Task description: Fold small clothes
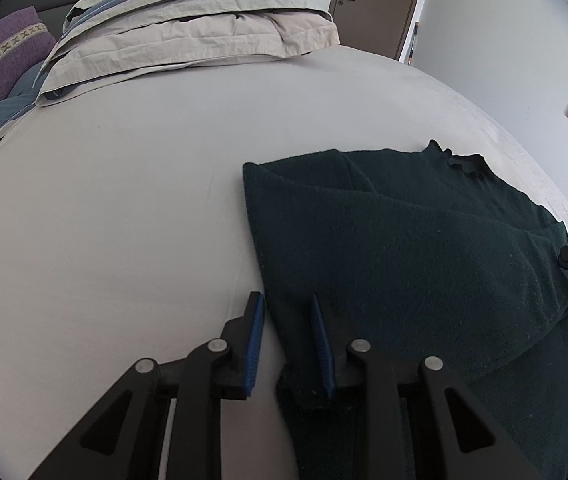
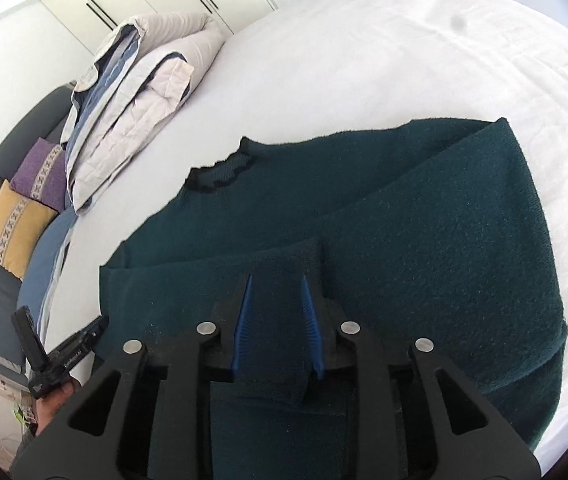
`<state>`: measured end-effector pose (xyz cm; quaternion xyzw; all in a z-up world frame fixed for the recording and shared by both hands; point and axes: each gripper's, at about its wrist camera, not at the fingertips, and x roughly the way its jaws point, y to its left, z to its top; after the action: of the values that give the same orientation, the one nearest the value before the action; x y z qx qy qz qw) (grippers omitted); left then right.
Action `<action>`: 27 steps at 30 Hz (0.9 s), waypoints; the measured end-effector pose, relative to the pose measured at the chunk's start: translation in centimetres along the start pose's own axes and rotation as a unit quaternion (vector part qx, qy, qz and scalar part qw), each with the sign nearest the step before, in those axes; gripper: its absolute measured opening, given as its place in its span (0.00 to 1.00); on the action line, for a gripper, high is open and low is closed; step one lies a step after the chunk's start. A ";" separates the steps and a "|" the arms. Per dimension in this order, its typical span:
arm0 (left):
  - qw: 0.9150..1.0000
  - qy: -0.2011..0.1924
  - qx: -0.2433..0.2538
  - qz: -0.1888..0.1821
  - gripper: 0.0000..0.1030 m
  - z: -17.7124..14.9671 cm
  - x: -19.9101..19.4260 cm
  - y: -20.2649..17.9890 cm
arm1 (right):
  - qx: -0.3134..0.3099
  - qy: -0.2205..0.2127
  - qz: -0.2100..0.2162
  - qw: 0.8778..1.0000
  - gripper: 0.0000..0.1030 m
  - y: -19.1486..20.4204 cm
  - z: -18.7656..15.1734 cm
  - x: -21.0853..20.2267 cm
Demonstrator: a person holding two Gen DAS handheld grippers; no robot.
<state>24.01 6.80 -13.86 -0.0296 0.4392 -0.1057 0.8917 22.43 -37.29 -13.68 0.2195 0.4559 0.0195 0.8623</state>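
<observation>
A dark green knitted sweater (image 1: 424, 248) lies on the white bed sheet (image 1: 123, 208), its sleeves folded across the body and its neck at the far side. My left gripper (image 1: 288, 304) is open, low over the sweater's left edge, with one blue-padded finger over the sheet and the other over the cloth. In the right wrist view the sweater (image 2: 424, 220) fills the middle. My right gripper (image 2: 276, 280) is open over a folded sleeve end (image 2: 284, 256), and the cloth lies between its fingers. The left gripper's body (image 2: 59, 352) shows at the lower left there.
A folded grey and blue duvet (image 1: 187, 28) lies at the head of the bed; it also shows in the right wrist view (image 2: 135, 96). Purple (image 2: 41, 172) and yellow (image 2: 11, 228) cushions sit on a dark sofa to the left. A brown door (image 1: 372, 4) stands beyond the bed.
</observation>
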 end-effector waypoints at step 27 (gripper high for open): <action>0.999 -0.003 -0.020 -0.025 0.28 -0.2 0.3 0.8 | -0.003 0.014 0.009 1.000 0.60 0.1 -1.2 -0.5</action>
<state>24.18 7.53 -14.35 -0.0588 0.4377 -0.1188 0.8893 21.19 -36.88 -13.81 0.2203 0.4657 0.0316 0.8565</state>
